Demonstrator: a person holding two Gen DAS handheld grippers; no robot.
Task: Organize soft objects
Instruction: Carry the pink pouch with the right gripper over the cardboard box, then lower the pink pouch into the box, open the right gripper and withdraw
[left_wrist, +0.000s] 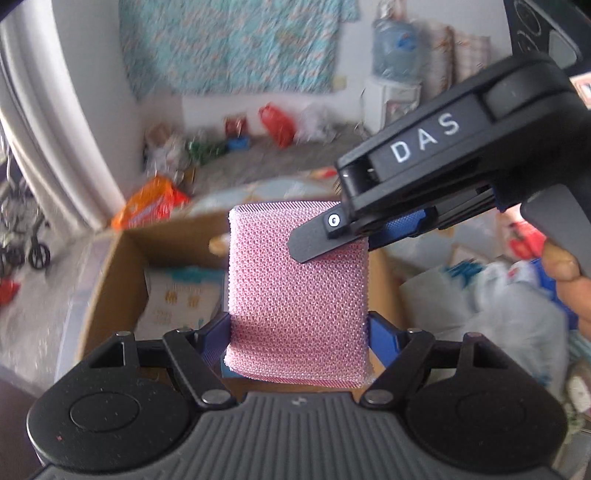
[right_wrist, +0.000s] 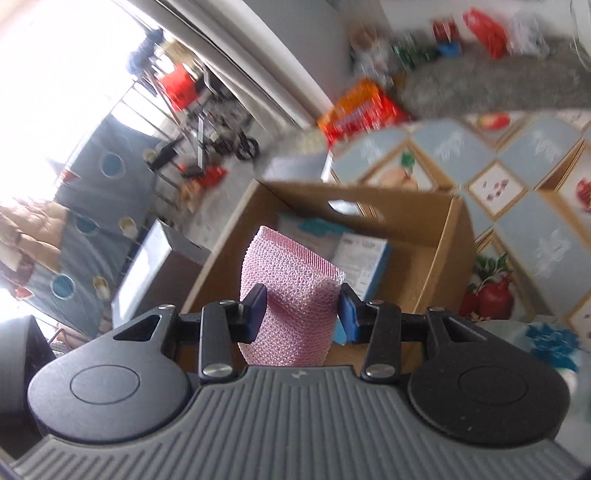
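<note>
A pink mesh sponge (left_wrist: 295, 288) hangs upright over an open cardboard box (left_wrist: 110, 266). My left gripper (left_wrist: 299, 339) is shut on the sponge's lower end, blue pads pressing both sides. In the left wrist view, my right gripper (left_wrist: 351, 240) comes in from the upper right and clamps the sponge's top right corner. The right wrist view shows the same pink sponge (right_wrist: 291, 266) dented between the pads of the right gripper (right_wrist: 303, 312), above the box (right_wrist: 406, 210). The left gripper does not show clearly in that view.
Inside the box lies a white and blue packet (right_wrist: 362, 258). An orange packet (left_wrist: 151, 206) sits beyond the box's far corner. Crumpled plastic bags (left_wrist: 517, 314) lie to the right, near a hand (left_wrist: 565, 269). A fruit-patterned cloth (right_wrist: 535, 221) covers the surface.
</note>
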